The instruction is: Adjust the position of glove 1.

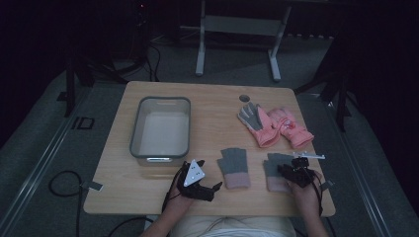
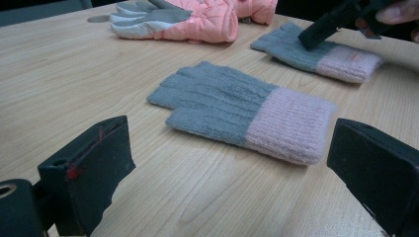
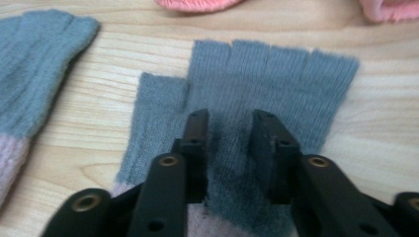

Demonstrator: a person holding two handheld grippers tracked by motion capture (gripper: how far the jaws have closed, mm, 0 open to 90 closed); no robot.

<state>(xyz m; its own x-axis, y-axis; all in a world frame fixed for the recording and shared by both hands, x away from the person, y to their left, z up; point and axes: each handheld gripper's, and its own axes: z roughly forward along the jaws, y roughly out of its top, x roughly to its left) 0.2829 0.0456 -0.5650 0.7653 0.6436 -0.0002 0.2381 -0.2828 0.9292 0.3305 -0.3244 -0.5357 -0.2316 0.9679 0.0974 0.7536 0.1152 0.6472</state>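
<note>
Grey fingerless glove [image 3: 257, 94] lies flat on the table's [image 1: 207, 133] near right edge under my right gripper [image 3: 230, 123] — jaws slightly parted, touching the knit, gripping nothing — so closing now may snag just a thin fold and slip.

The right gripper [image 3: 230, 148] covered the palm and pink ribbed cuff of the grey knitted fingerless glove [image 3: 276, 74] beneath it. The second grey knitted glove [image 3: 34, 64] was cut off at the left edge there. In the left gripper view, the puffy pink winter gloves [image 2: 197, 19] ran past the top edge.
</note>
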